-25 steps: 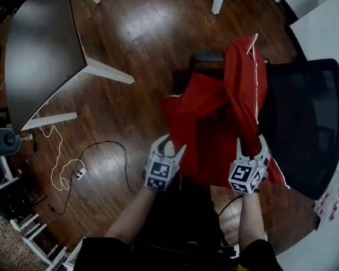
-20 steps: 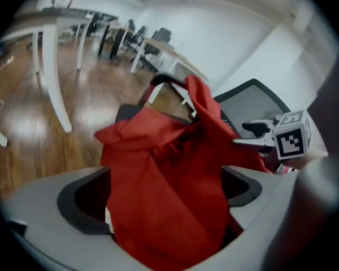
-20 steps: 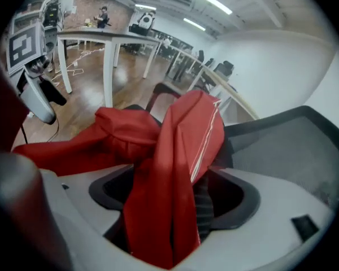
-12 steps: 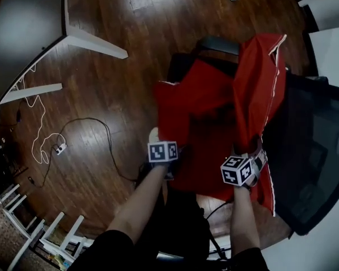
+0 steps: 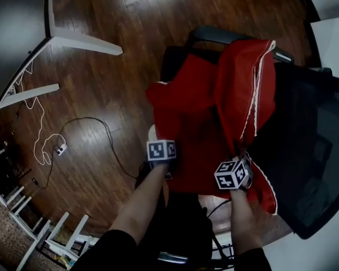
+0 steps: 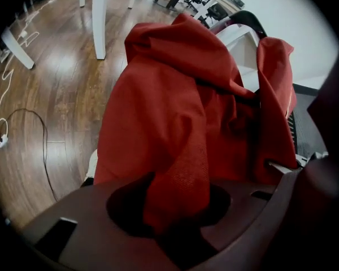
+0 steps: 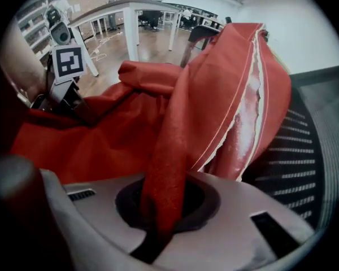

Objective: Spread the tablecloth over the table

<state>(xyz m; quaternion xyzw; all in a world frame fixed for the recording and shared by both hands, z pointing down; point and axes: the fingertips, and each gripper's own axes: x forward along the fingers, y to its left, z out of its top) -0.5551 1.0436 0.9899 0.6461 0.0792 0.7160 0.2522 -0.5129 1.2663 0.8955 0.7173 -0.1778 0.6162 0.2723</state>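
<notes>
The red tablecloth lies heaped over the black mesh chair. The left gripper and right gripper, jaws just closed, each pinch a fold of it.

The tablecloth ahead of the right claw is red with a white edge. Right of the claw is a black chair; left, a brown floor.
</notes>
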